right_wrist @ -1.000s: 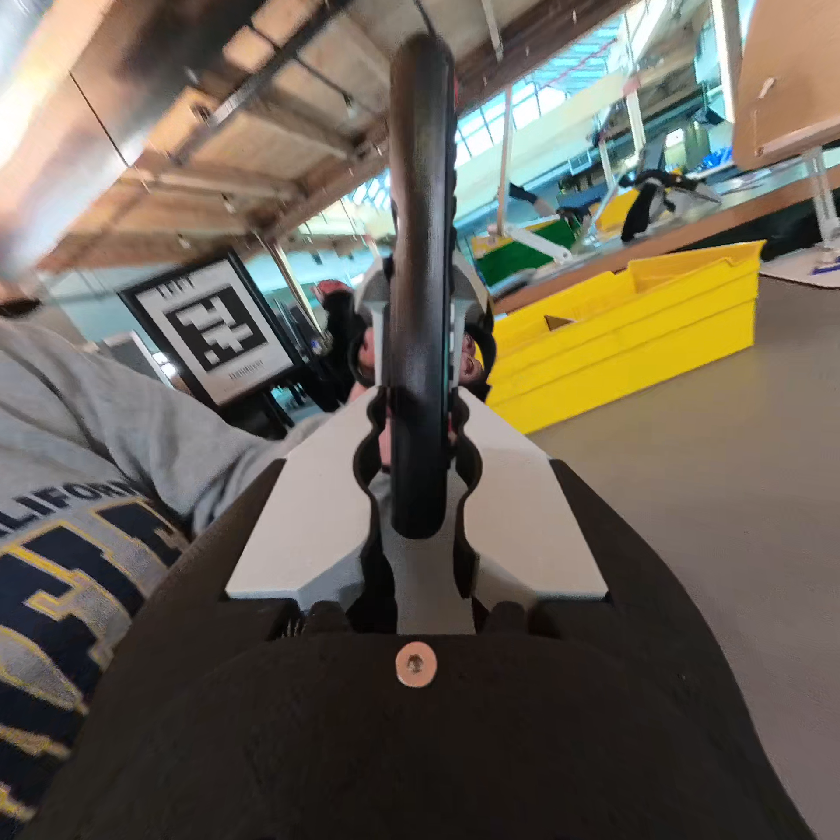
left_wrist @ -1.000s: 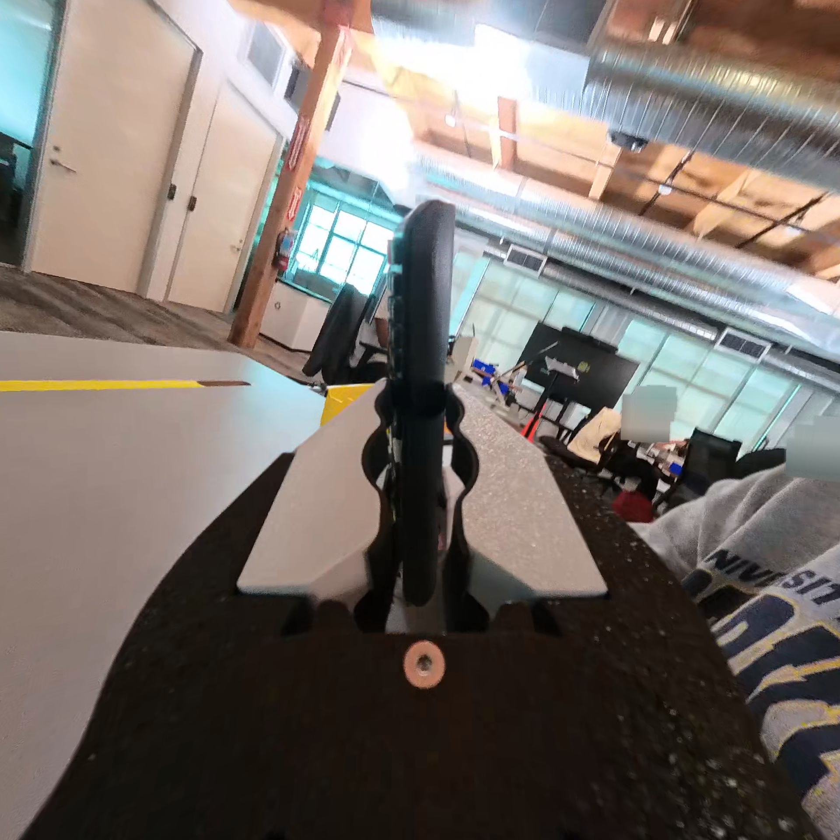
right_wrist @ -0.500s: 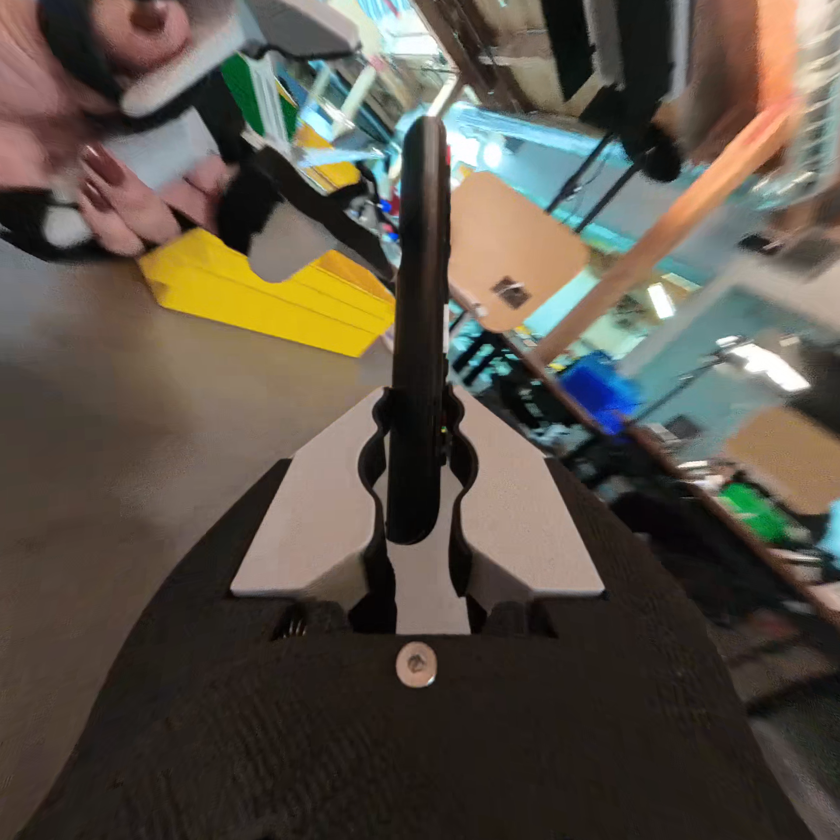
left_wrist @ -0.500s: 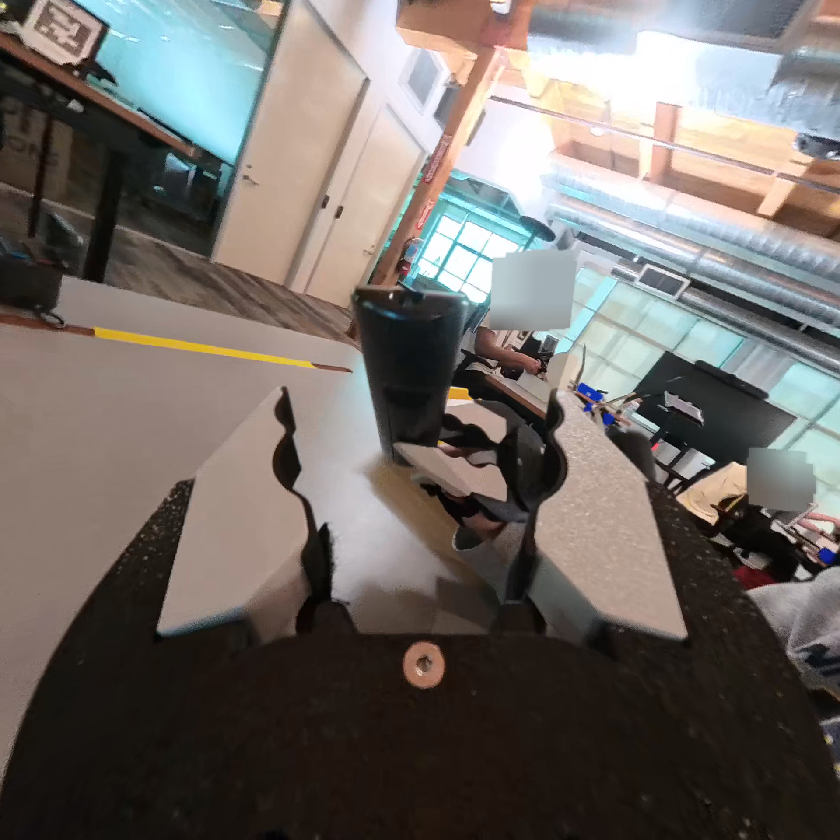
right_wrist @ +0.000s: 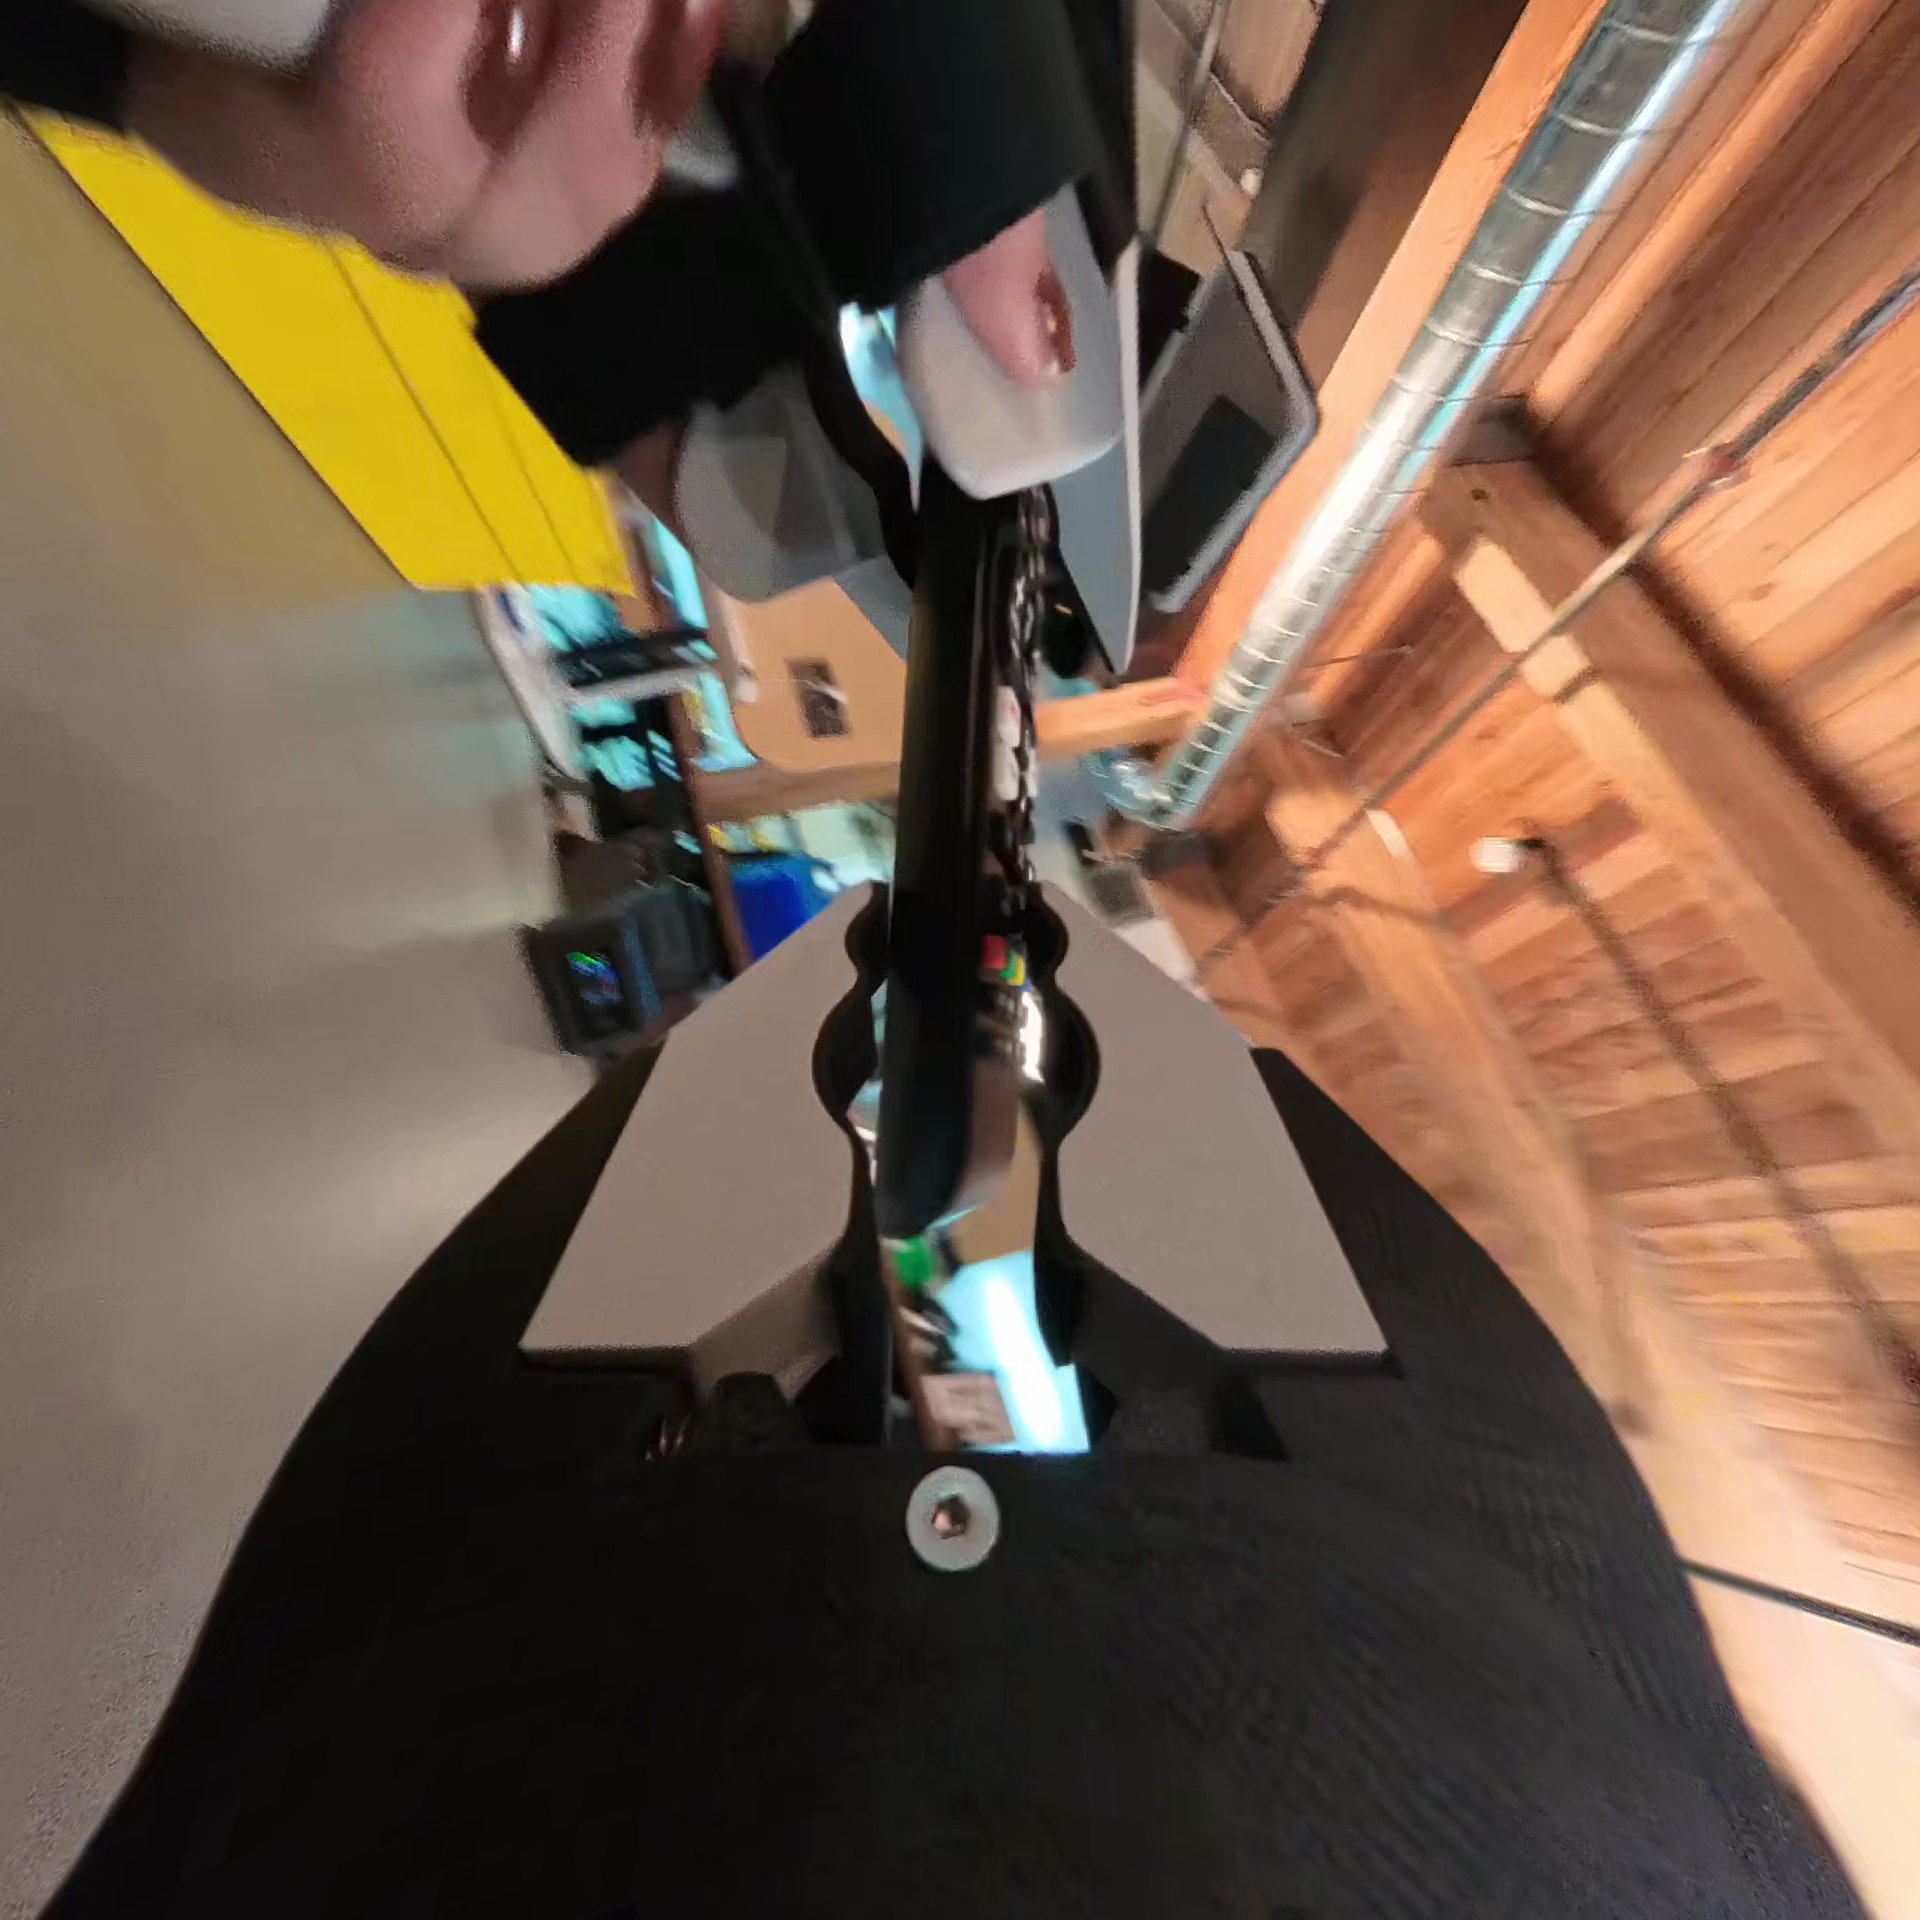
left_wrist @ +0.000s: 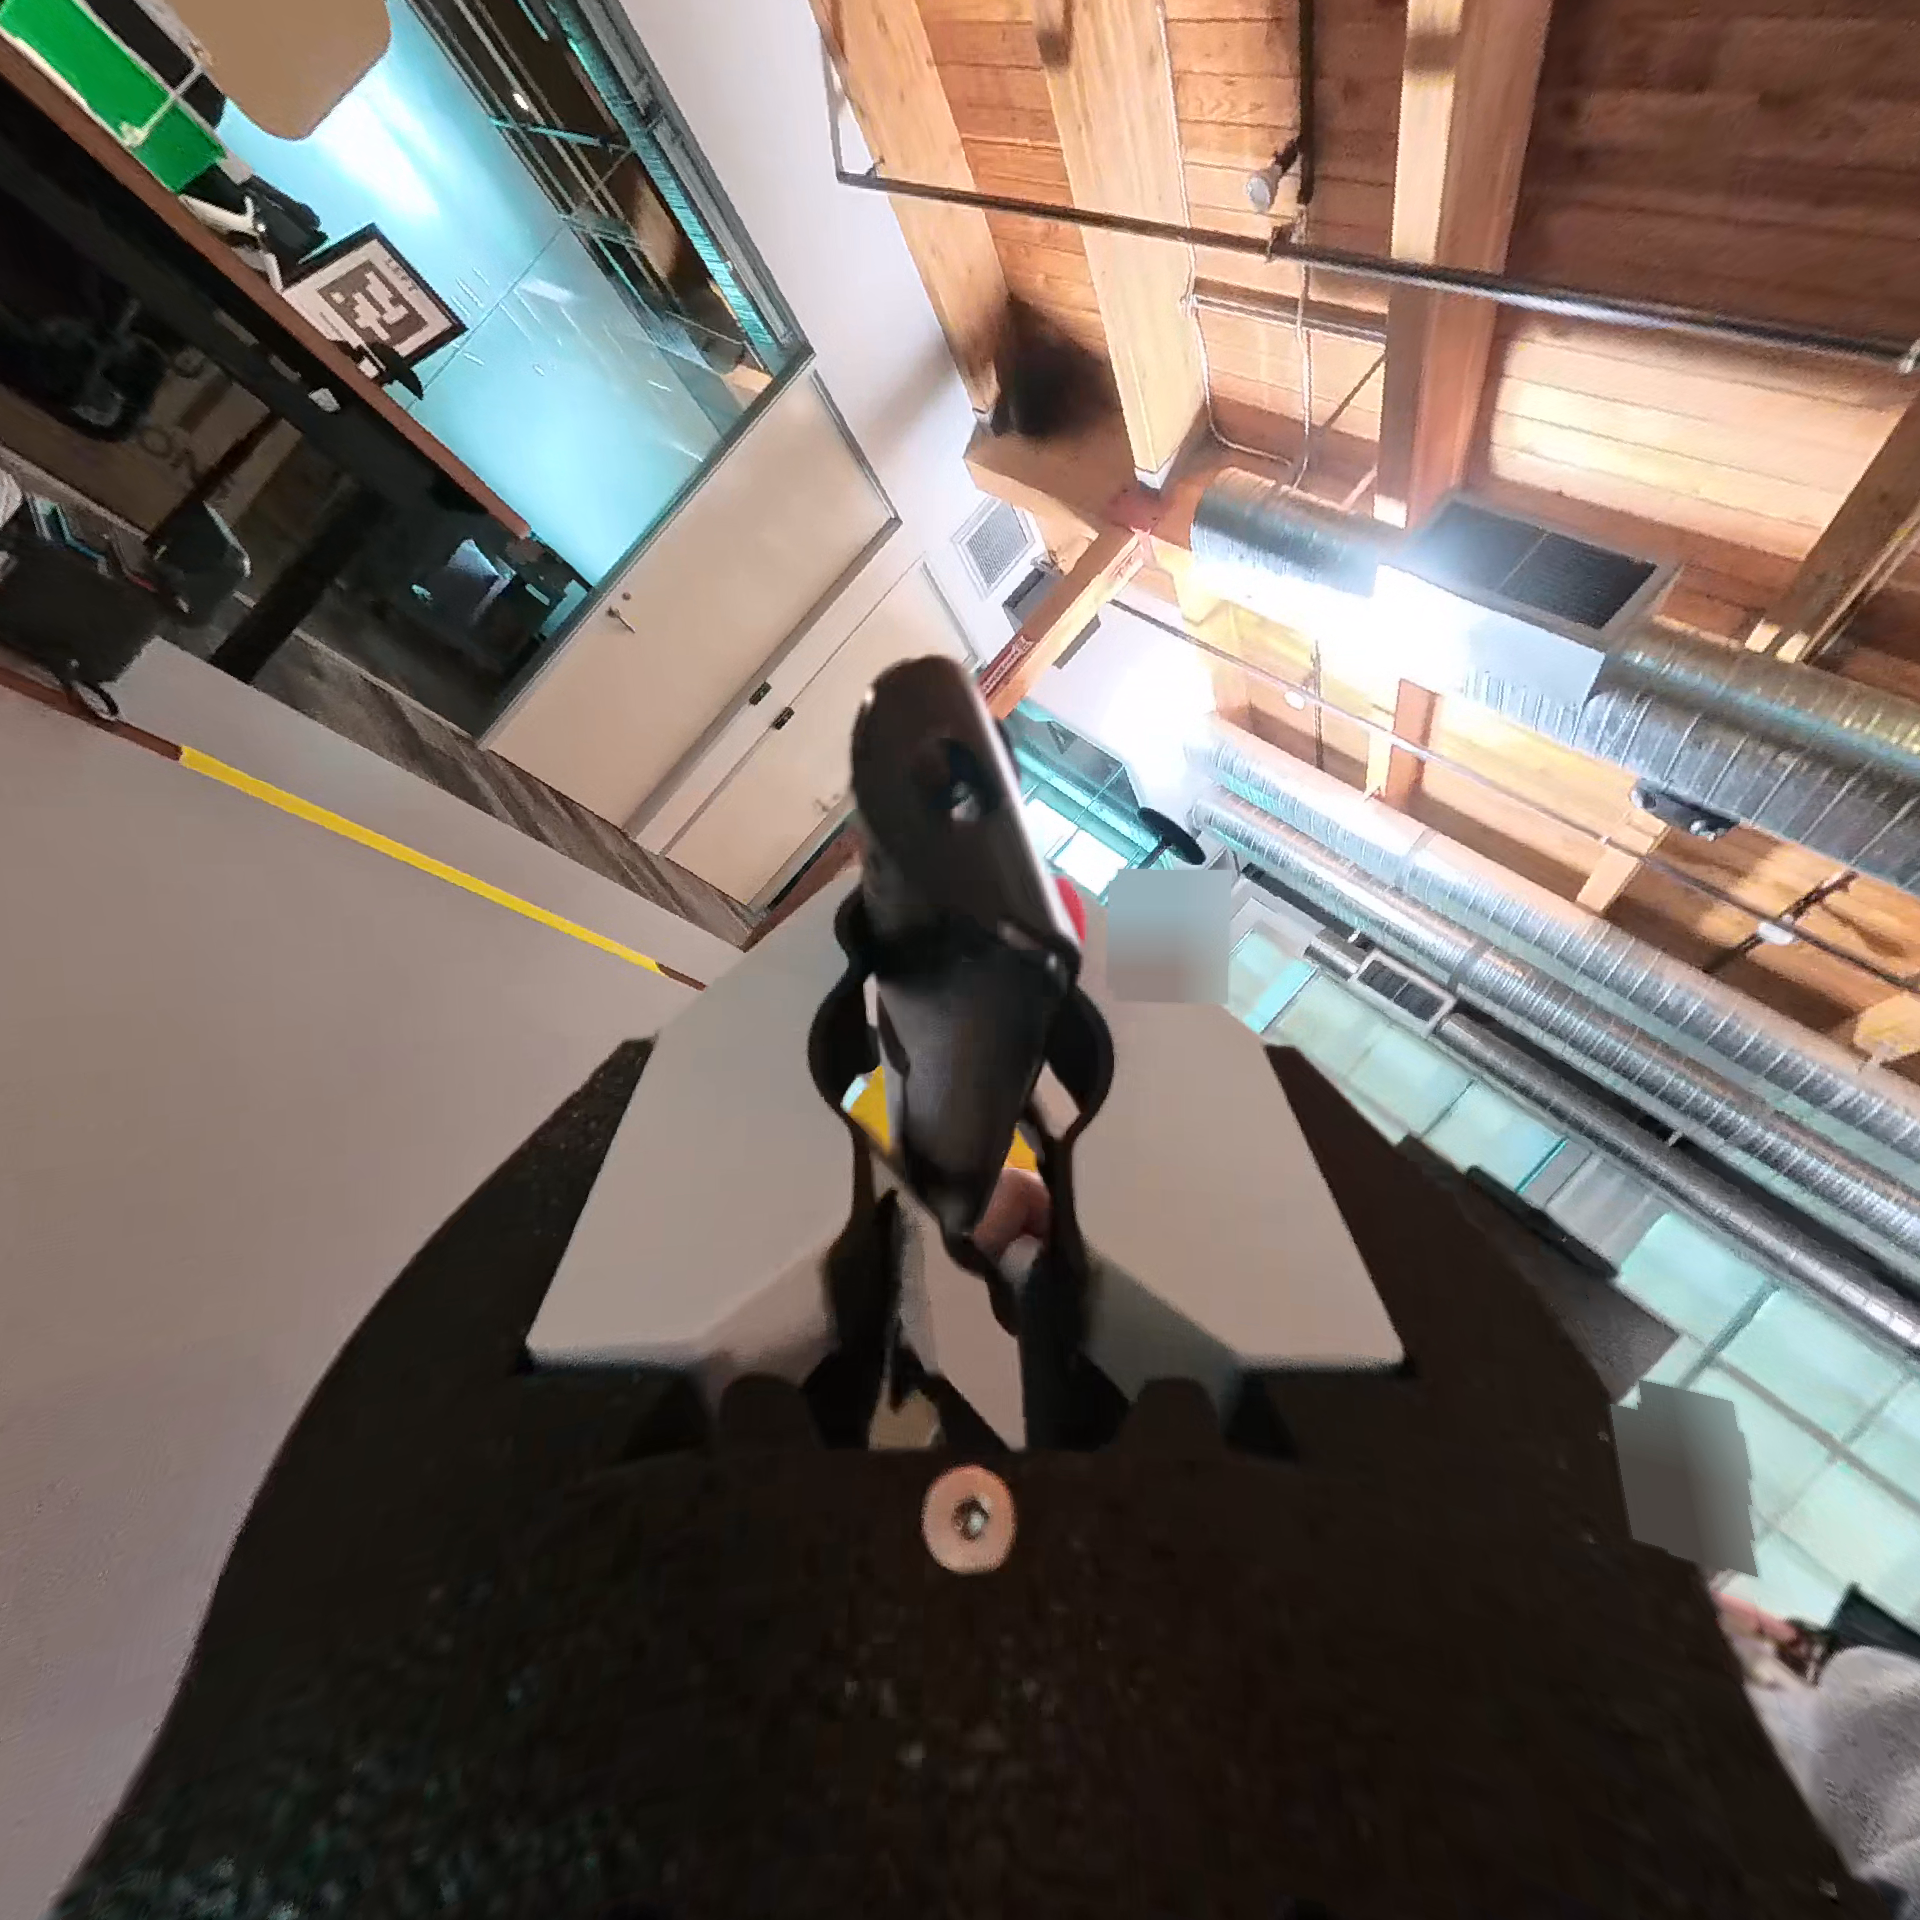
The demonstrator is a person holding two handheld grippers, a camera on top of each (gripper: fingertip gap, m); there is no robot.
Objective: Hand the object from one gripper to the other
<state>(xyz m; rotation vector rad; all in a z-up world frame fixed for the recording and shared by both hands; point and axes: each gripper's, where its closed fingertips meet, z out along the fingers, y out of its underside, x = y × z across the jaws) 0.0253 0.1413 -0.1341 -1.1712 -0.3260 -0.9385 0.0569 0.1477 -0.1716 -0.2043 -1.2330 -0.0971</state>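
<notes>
A black remote control (left_wrist: 935,790) is held in the air between both grippers. My left gripper (left_wrist: 951,966) is shut on one end of it, and the remote sticks out past the fingertips at a tilt. My right gripper (right_wrist: 961,914) is shut on the other end of the remote (right_wrist: 935,727), near its coloured buttons. In the right wrist view the left gripper (right_wrist: 956,488) shows at the far end, its grey fingers (right_wrist: 790,499) on either side of the remote, held by a hand (right_wrist: 468,135). The right gripper does not show in the left wrist view.
A grey table (left_wrist: 208,1039) with a yellow tape line (left_wrist: 416,862) lies to the left; it also shows in the right wrist view (right_wrist: 208,831). A yellow bin (right_wrist: 343,343) stands on it. Both views are rolled sideways toward the wooden ceiling and ducts (left_wrist: 1714,727). About 5 cm separates my left fingertips from my right.
A second ago both grippers held the remote. Half a second ago my left gripper was open and apart. Now it is shut on the remote again, and both views have rolled toward the ceiling.
</notes>
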